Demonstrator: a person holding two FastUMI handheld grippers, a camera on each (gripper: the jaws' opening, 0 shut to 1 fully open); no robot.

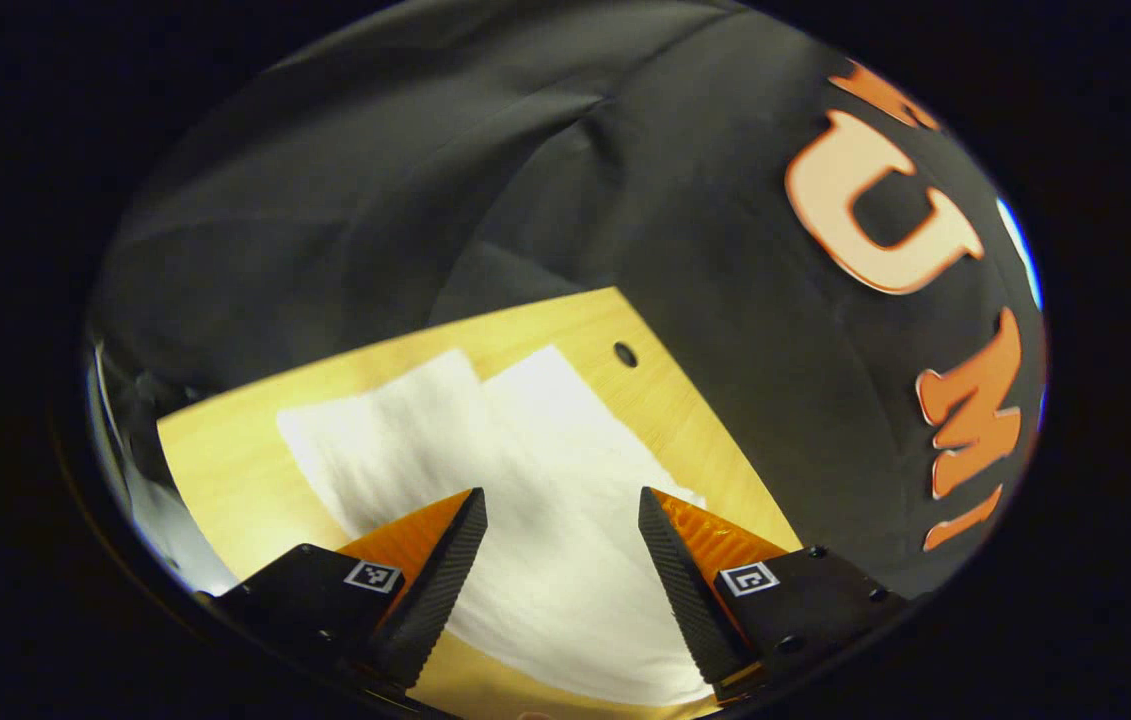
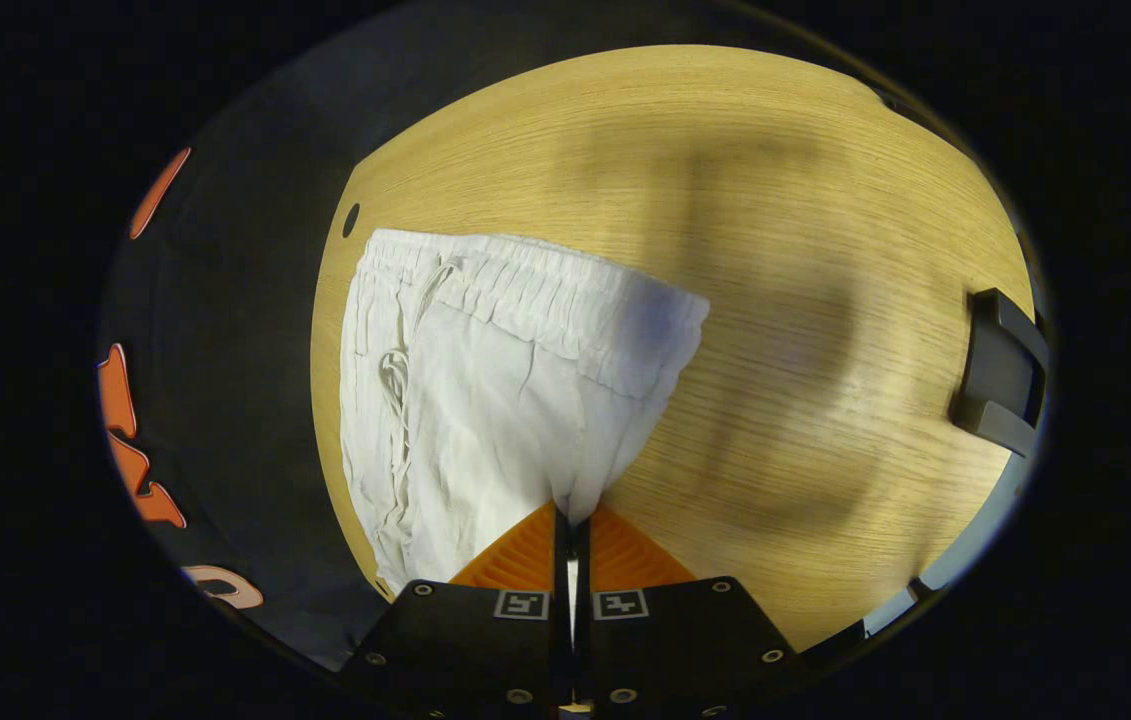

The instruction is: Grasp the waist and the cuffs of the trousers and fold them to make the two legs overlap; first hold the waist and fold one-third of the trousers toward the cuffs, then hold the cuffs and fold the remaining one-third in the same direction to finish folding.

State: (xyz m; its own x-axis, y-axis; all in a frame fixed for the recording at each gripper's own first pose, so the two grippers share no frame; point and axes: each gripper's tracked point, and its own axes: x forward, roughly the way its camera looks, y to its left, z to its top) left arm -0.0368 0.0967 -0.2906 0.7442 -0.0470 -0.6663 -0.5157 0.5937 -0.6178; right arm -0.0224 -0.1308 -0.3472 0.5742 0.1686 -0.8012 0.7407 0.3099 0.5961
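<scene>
Surface: light wood-grain tabletop (image 2: 805,250), backed by the booth's black cloth wall (image 1: 345,200).
Edges: in the left gripper view, the tabletop's far edge and a corner with a small round hole (image 1: 625,354) are seen just beyond the trousers' leg ends; in the right gripper view, a similar hole (image 2: 351,219) is seen near the corner beside the waistband.
Open room: a broad bare stretch of tabletop is seen to the right of the trousers in the right gripper view, crossed by soft shadows; a dark block-shaped object (image 2: 1000,372) is seen at its far right edge.
Trousers: white trousers (image 2: 485,400) are laid on the tabletop; an elastic gathered waistband (image 2: 535,285) and a drawstring (image 2: 393,375) are visible; the fabric is lightly creased.
Legs: two white legs (image 1: 445,440) are seen side by side, parted by a narrow seam of shadow.
Left gripper (image 1: 562,520): jaws are held wide apart above the white cloth, nothing gripped.
Right gripper (image 2: 572,525): jaws are closed together, with white trouser fabric pinched between them and drawn to a point.
</scene>
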